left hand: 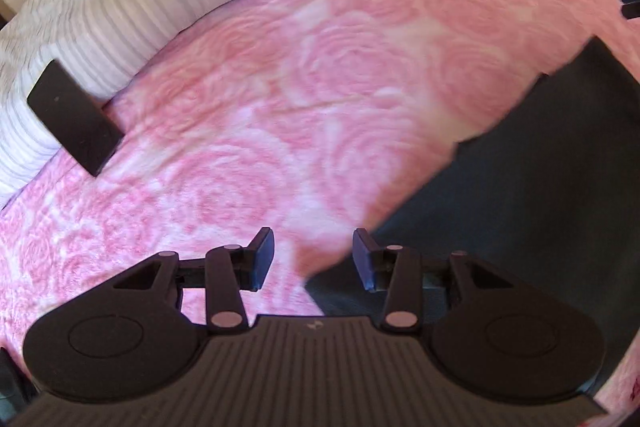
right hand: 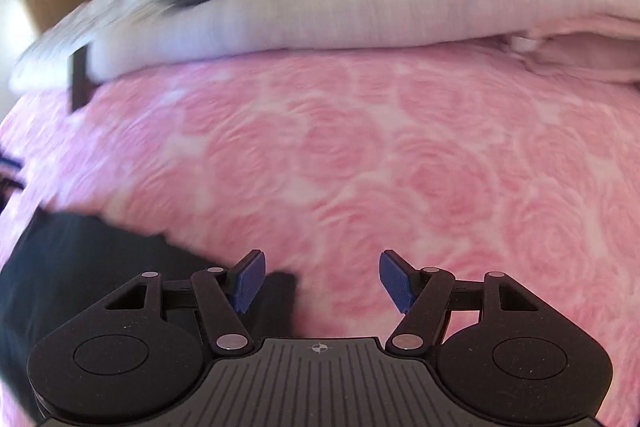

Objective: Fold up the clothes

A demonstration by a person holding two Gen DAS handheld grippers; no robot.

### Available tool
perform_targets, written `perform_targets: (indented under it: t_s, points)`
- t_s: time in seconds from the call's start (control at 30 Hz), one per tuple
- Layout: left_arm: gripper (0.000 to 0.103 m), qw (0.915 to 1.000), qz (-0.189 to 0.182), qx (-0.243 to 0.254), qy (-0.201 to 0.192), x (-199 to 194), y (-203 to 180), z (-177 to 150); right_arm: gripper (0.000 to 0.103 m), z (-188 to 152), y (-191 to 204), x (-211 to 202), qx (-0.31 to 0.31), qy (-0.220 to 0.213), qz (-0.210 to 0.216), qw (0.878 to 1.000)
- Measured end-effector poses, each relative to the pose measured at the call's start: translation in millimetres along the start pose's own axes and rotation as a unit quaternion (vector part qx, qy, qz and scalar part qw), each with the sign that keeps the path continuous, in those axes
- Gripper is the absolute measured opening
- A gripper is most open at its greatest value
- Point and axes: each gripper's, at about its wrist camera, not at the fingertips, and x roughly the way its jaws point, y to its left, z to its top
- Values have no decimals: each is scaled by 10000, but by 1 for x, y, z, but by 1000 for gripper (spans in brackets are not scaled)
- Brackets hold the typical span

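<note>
Lying flat on pink bedspread (left hand: 280,87): dark garment (left hand: 540,187), soft, light, limp; best taken at corner. Left gripper (left hand: 314,259) and right gripper (right hand: 322,281) above its edge, both spread, empty.

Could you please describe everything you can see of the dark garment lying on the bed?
The dark garment is a plain, very dark, soft-looking cloth with no visible print or seams, lying flat on the pink rose-patterned bedspread. Its far edge is stepped and its near end narrows to a corner. In the left wrist view it fills the right side; in the right wrist view, the lower left. Both the left gripper and the right gripper are open beside it, neither holding it.
</note>
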Motion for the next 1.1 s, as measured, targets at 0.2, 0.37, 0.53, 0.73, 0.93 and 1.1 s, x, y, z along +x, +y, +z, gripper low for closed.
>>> perform_targets:
  t_s: [0.2,0.37,0.53,0.73,0.93,1.1]
  points:
    - [38,9985,-326,325,313,17,-45,-37,67,-41,47,30,-137,659,1352,9885]
    - [42,9977,-189,215,620,36,-38,-71,66,-61,25,59,-33,929,785,9926]
    - [31,9967,474,-54,660,27,-19,-89,67,-63,-3,32,148,752,-315,9966]
    - [31,9981,135,-74,595,-4,-68,-115,67,-67,48,-15,-152,460,335,9983]
    - [32,9976,-180,19,662,-28,-120,-145,67,-135,107,-9,-637,1078,1022,9868]
    - [32,9924,4,457,1146,-16,-146,-192,67,-193,91,-19,-511,1554,836,9830]
